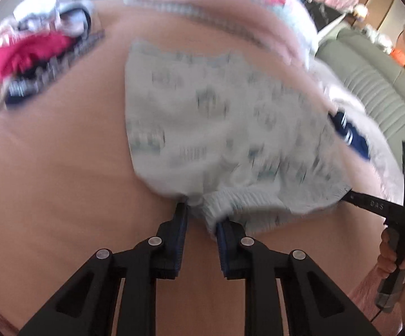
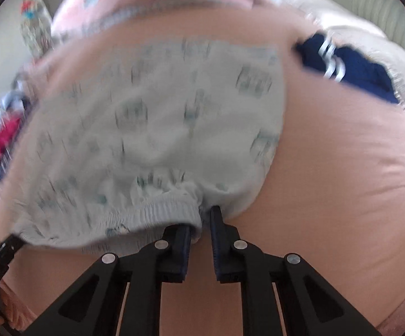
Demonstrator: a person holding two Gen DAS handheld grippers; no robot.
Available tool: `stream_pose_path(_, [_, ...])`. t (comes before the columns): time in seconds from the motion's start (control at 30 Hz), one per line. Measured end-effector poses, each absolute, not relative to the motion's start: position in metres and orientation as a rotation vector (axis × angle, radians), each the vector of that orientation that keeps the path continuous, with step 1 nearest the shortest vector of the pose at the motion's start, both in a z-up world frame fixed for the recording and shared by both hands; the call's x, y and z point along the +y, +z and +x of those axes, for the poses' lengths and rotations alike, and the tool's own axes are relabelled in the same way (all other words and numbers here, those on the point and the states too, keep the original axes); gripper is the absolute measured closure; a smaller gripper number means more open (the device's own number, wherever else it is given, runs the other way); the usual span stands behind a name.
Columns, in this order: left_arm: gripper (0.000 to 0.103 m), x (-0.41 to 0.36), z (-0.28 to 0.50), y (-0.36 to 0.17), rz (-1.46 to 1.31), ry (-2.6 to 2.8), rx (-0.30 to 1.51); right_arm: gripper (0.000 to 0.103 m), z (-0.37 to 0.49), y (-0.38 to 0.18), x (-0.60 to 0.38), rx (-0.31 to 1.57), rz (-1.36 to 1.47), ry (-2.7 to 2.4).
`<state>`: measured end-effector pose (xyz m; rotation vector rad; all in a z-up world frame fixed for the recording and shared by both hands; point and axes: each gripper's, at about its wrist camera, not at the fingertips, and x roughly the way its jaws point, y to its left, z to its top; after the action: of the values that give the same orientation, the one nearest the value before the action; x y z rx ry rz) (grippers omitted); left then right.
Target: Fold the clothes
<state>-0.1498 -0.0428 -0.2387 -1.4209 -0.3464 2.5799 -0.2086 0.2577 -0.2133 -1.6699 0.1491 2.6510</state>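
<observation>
The pale blue printed elastic-waist shorts [image 1: 216, 128] are spread on the bed's pink sheet [image 1: 48, 182]. Their waistband is held at one end between the left gripper [image 1: 201, 212] and at the other by the right gripper [image 2: 204, 218]. A heap of red, white and dark clothes [image 1: 34, 56] is seen far left; a navy white-striped garment [image 2: 351, 67] lies to the right, behind the shorts.

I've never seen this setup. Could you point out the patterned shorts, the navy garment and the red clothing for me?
patterned shorts [image 1: 202, 128]: left wrist view, middle of the printed fabric.
navy garment [image 2: 362, 70]: right wrist view, dark cloth beside its white stripes.
red clothing [image 1: 20, 53]: left wrist view, centre of the crumpled red cloth.
</observation>
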Motion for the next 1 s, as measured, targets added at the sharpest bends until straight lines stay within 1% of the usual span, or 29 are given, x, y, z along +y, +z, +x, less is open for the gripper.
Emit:
stream_pose_path(0.03, [0.086,-0.037,-0.146,-0.236,-1.407,2.596,-0.282,0.091,-0.204,-0.213,0.253,0.111,-1.656,2.656])
stream_pose_path(0.07, [0.094,-0.031,-0.143,-0.234,-1.403,2.596,-0.219,0.091,-0.198,-0.213,0.249,0.101,-1.674,2.660])
stream_pose_path(0.13, [0.098,-0.023,-0.139,-0.231,-1.391,2.598,-0.153,0.092,-0.181,-0.215,0.241,0.110,-1.689,2.668])
stream_pose_path(0.23, [0.099,-0.029,-0.136,-0.224,-1.391,2.584,-0.194,0.102,-0.162,-0.214,0.228,-0.058,-1.653,2.685])
stream_pose_path(0.27, [0.099,-0.034,-0.134,-0.219,-1.379,2.587,-0.209,0.102,-0.156,-0.213,0.225,-0.112,-1.639,2.685])
stream_pose_path(0.3, [0.099,-0.038,-0.130,-0.213,-1.362,2.590,-0.216,0.103,-0.154,-0.211,0.228,-0.120,-1.629,2.676])
stream_pose_path(0.33, [0.099,-0.042,-0.125,-0.207,-1.345,2.596,-0.220,0.103,-0.152,-0.210,0.232,-0.118,-1.624,2.670])
stream_pose_path(0.47, [0.099,-0.051,-0.121,-0.203,-1.313,2.594,-0.289,0.103,-0.162,-0.209,0.253,0.108,-1.685,2.697])
stream_pose_path(0.53, [0.099,-0.056,-0.125,-0.208,-1.342,2.573,-0.363,0.098,-0.165,-0.208,0.267,0.440,-1.739,2.728])
stream_pose_path(0.57, [0.099,-0.056,-0.127,-0.210,-1.349,2.568,-0.386,0.094,-0.165,-0.209,0.269,0.503,-1.748,2.724])
stream_pose_path(0.6, [0.099,-0.056,-0.128,-0.210,-1.347,2.566,-0.397,0.085,-0.163,-0.210,0.269,0.507,-1.741,2.720])
stream_pose_path(0.7, [0.099,-0.055,-0.130,-0.210,-1.337,2.565,-0.408,0.084,-0.155,-0.210,0.256,0.383,-1.718,2.748])
stream_pose_path(0.8, [0.099,-0.055,-0.130,-0.212,-1.339,2.558,-0.420,0.084,-0.156,-0.207,0.248,0.300,-1.664,2.770])
stream_pose_path(0.83, [0.099,-0.056,-0.130,-0.213,-1.345,2.558,-0.418,0.084,-0.160,-0.207,0.247,0.279,-1.635,2.774])
stream_pose_path(0.9, [0.099,-0.057,-0.131,-0.215,-1.356,2.550,-0.420,0.084,-0.173,-0.208,0.249,0.300,-1.630,2.777])
stream_pose_path(0.97, [0.099,-0.058,-0.132,-0.218,-1.362,2.542,-0.432,0.079,-0.183,-0.208,0.250,0.330,-1.651,2.772])
stream_pose_path(1.0, [0.099,-0.058,-0.134,-0.220,-1.373,2.537,-0.434,0.073,-0.190,-0.212,0.248,0.338,-1.669,2.767])
